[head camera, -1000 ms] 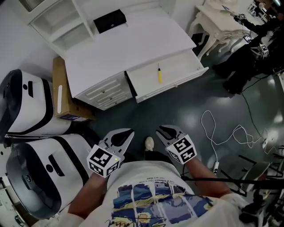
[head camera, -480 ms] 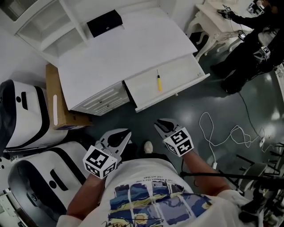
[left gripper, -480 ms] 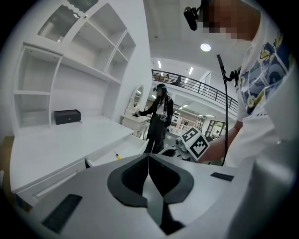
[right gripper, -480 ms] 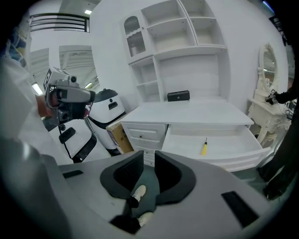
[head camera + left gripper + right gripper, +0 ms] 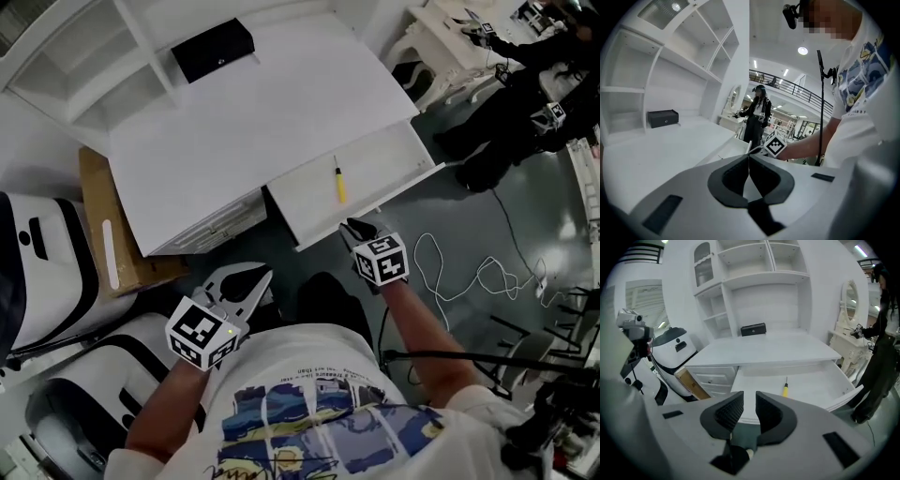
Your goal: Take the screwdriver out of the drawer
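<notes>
Item, my listing: yellow-handled screwdriver point(image 5: 339, 184), loose in the open drawer point(image 5: 398, 150) of the white table point(image 5: 262, 112), at twelve o'clock of my right gripper point(image 5: 356, 226), jaws apart and empty, I judge for the pickup; left gripper point(image 5: 255, 277) closed, empty, spare.

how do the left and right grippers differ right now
The left gripper has jaws that meet at the tips; the right gripper has jaws standing apart with a clear gap. The right gripper is at the front edge of the open drawer, near the yellow-handled screwdriver; the left gripper hangs back by the person's shirt, away from the drawer. Both are empty.
</notes>
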Motion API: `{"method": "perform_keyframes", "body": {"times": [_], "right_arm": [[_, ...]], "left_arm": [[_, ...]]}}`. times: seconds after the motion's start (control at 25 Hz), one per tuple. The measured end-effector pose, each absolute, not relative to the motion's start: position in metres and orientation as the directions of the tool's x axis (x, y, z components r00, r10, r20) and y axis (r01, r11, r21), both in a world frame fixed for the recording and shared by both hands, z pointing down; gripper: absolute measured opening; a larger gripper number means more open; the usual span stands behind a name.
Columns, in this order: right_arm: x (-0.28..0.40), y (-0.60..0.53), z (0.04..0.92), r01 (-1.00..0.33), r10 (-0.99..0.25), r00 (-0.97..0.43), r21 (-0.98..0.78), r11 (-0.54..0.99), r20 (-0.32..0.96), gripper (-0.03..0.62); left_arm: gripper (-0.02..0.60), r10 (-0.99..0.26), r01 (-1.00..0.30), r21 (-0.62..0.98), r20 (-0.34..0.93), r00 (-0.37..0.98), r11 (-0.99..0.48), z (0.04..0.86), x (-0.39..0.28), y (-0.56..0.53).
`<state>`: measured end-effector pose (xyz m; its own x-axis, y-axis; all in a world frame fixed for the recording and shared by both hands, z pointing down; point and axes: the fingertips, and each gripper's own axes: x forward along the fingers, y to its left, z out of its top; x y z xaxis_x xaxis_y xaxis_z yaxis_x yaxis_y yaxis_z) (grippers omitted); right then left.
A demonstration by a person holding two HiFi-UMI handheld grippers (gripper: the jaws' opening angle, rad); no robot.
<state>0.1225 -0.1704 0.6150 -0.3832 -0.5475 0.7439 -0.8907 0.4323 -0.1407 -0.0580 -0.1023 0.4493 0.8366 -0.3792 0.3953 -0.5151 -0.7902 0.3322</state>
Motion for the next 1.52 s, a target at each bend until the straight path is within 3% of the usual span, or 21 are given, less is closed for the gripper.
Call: {"method": "perform_keyframes", "body": {"times": [0.48,1.0,1.2,1.52], "right_arm": [[0.182,-0.299,0.720,-0.923,-0.400,-0.286,-0.137,0.360,0.871,0.157],[0.187,-0.315,0.796,-0.922,-0.153,-0.231,-0.166,0.350,0.961,0.182],[0.186,-0.311,0.810,-0.928,-0.071,-0.225,-0.191,0.321,0.972,0.165],[0.186,-0.313,0.821,-0.928,-0.055,-0.201,-0.172,0.331,0.978,0.121]], "left_arm": [[0.014,-0.528,-0.676,0.324,0.439,0.727,-0.662,0.443,-0.038,-0.168],[0.014,-0.597,-0.780,0.308,0.510,0.619,-0.545,0.450,-0.024,-0.185],[0.014,-0.604,-0.794,0.309,0.523,0.602,-0.524,0.452,-0.021,-0.183],[0.014,-0.629,-0.823,0.307,0.534,0.565,-0.478,0.454,-0.024,-0.183]]}}
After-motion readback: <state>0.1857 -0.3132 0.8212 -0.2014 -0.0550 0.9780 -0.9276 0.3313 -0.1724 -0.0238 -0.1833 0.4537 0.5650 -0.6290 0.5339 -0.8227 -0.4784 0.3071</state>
